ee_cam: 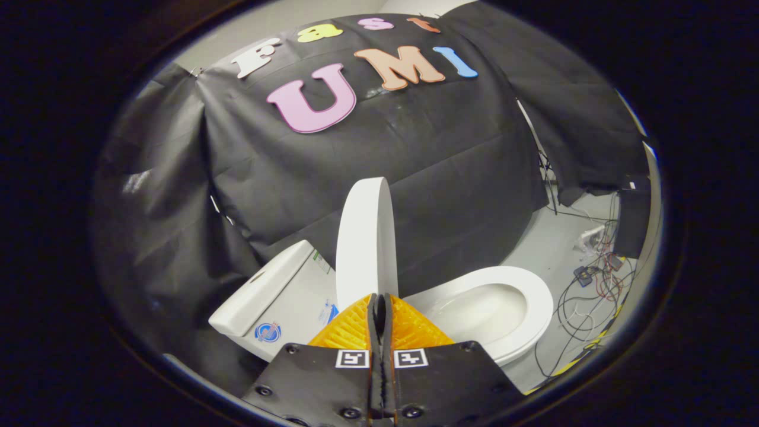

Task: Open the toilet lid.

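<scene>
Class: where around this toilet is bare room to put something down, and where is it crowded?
Bare grey floor lies between the seat and the black cloth. Beyond the seat, cables crowd the floor. The gripper has its jaws nearly closed beside the raised lid.

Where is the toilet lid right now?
In the gripper view the toilet lid stands raised on edge just beyond the closed gripper, between the tank and the open seat.

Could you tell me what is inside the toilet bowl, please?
The toilet bowl under the raised toilet lid looks bare white inside; its near part is hidden behind the hand-held gripper, whose fingers are closed together just before the lid.
</scene>
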Tool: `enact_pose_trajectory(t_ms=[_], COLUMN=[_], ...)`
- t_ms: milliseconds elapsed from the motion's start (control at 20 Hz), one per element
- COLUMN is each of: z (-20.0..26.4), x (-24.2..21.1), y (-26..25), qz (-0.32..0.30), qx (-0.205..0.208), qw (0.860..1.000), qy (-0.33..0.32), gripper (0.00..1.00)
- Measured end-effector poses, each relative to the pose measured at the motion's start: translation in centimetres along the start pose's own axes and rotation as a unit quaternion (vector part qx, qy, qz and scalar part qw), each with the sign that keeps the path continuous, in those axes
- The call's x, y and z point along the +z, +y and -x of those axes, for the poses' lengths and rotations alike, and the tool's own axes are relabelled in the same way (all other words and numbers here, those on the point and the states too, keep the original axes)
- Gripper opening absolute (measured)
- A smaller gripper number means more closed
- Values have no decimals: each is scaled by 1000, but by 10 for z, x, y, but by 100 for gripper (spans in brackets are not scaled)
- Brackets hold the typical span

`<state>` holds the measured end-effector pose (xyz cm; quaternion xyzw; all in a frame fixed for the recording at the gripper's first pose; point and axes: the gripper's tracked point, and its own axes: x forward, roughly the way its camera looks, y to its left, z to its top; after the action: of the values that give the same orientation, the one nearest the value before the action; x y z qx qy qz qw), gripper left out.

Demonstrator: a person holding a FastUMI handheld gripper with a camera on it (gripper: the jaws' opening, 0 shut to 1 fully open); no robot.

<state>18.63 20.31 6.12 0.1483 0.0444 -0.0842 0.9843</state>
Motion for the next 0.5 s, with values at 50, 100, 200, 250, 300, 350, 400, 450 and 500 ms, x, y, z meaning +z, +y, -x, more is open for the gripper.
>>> enact_pose_trajectory(t_ms=[50, 100, 200, 250, 300, 350, 400, 450, 500], z=[-1, -1, -2, -3, -4, -5, -5, -5, -7], x=[0, 0, -1, 0, -2, -3, -3, -3, -5], y=[5, 11, 24, 28, 32, 36, 41, 45, 51], qz=[10, 17, 33, 38, 43, 45, 47, 50, 53], qx=[2, 4, 9, 12, 15, 19, 22, 25, 28], qw=[1000, 1000, 999, 999, 999, 999, 999, 998, 998], qy=[0, 0, 0, -1, 0, -1, -1, -1, -1], gripper=[1, 1, 1, 1, 1, 1, 1, 1, 1])
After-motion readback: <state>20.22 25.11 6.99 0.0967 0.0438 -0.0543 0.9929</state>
